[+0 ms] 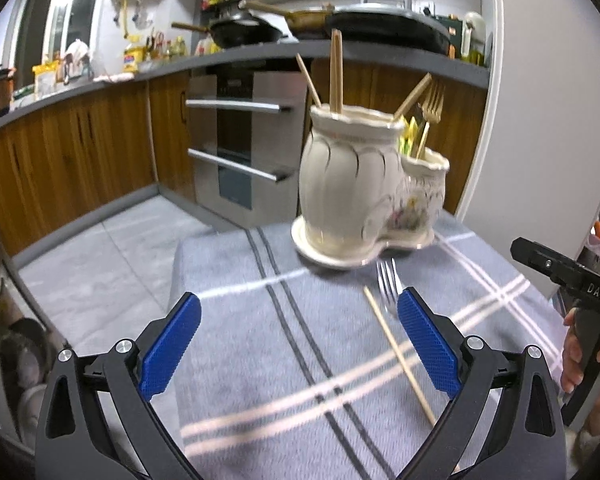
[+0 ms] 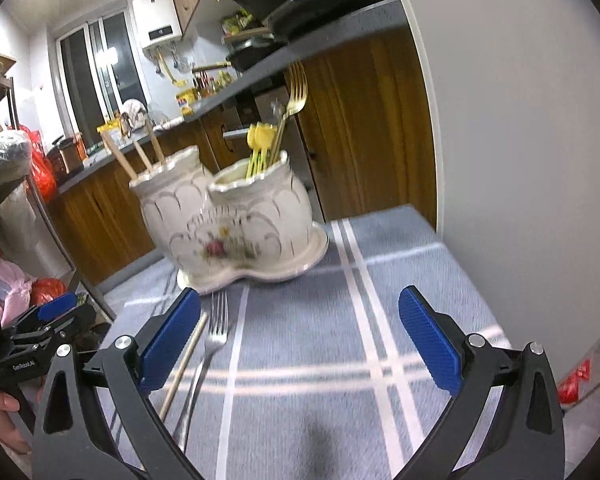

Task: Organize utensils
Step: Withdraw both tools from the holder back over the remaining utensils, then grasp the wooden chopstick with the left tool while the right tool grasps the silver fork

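Observation:
A cream ceramic double-pot utensil holder [image 1: 348,188] [image 2: 236,216] stands at the far end of the table. Its taller pot holds wooden chopsticks [image 1: 335,72] [image 2: 140,156]; the smaller pot holds a gold fork [image 1: 430,108] [image 2: 296,92] and yellow-topped utensils [image 2: 262,140]. On the cloth in front of it lie a silver fork [image 1: 388,280] [image 2: 214,336] and one wooden chopstick [image 1: 400,356] [image 2: 184,364]. My left gripper [image 1: 300,316] is open, the chopstick and fork by its right finger. My right gripper [image 2: 300,312] is open above bare cloth, both utensils by its left finger.
A grey-blue cloth with white and dark stripes [image 1: 260,360] [image 2: 300,360] covers the small table. A white wall panel [image 2: 520,120] rises at the right. Kitchen cabinets, an oven [image 1: 240,140] and a counter with pans stand behind. The table's left edge drops to the floor [image 1: 100,260].

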Action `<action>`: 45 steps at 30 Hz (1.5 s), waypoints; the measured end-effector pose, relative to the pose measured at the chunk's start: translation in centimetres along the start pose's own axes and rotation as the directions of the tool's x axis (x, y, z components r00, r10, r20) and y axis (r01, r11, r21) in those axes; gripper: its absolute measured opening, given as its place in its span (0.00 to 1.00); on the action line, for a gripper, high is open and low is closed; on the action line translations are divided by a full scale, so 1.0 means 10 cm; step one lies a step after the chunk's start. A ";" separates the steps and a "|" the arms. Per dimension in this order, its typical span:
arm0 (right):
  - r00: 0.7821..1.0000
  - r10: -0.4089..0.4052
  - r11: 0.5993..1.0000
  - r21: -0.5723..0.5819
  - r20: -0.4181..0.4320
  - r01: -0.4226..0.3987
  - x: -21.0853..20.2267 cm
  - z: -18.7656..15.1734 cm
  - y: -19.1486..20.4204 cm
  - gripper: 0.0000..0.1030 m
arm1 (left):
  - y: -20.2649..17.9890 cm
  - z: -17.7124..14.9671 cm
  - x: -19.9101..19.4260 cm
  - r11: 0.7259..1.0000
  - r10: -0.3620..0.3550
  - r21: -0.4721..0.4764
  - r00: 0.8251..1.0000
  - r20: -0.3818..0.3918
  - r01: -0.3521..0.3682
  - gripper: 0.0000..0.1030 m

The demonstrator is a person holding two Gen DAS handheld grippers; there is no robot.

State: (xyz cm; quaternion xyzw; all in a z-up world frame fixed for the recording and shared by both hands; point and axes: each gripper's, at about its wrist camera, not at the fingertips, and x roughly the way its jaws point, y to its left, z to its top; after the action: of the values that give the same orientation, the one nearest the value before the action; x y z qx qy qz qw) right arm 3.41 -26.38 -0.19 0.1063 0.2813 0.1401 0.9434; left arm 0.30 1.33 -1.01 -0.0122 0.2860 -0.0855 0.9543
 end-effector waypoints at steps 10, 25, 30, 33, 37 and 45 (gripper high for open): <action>0.988 -0.020 0.992 -0.126 -0.156 0.000 0.21 -0.22 0.33 0.95 | 0.02 -0.12 0.07 0.999 -0.035 0.030 0.995 -0.089 0.038 0.95; 0.922 0.033 0.971 -0.207 -0.385 -0.121 0.59 -0.32 0.88 0.35 | 0.15 -0.13 0.19 0.999 -0.052 -0.001 0.987 -0.152 0.052 0.95; 0.920 -0.024 0.960 -0.267 -0.391 -0.088 0.66 -0.38 1.00 0.17 | 0.15 -0.14 0.18 0.998 -0.061 0.000 0.986 -0.153 0.062 0.95; 0.920 -0.052 0.952 -0.297 -0.388 -0.071 0.68 -0.38 1.04 0.15 | 0.17 -0.14 0.17 0.998 -0.064 -0.003 0.986 -0.151 0.065 0.95; 0.921 -0.075 0.940 -0.335 -0.382 -0.062 0.72 -0.37 1.10 0.11 | 0.17 -0.14 0.17 0.998 -0.069 -0.009 0.986 -0.150 0.068 0.95; 0.935 -0.078 0.939 -0.341 -0.347 -0.048 0.51 -0.36 0.92 0.05 | 0.09 -0.13 0.17 0.995 -0.096 -0.007 0.983 -0.157 0.096 0.95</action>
State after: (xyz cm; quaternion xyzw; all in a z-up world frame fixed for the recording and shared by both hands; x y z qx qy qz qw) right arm 3.64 -15.70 -3.14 -0.0894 0.4191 0.1966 0.8819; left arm 1.12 1.91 -3.12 -0.0189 0.3593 -0.1324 0.9236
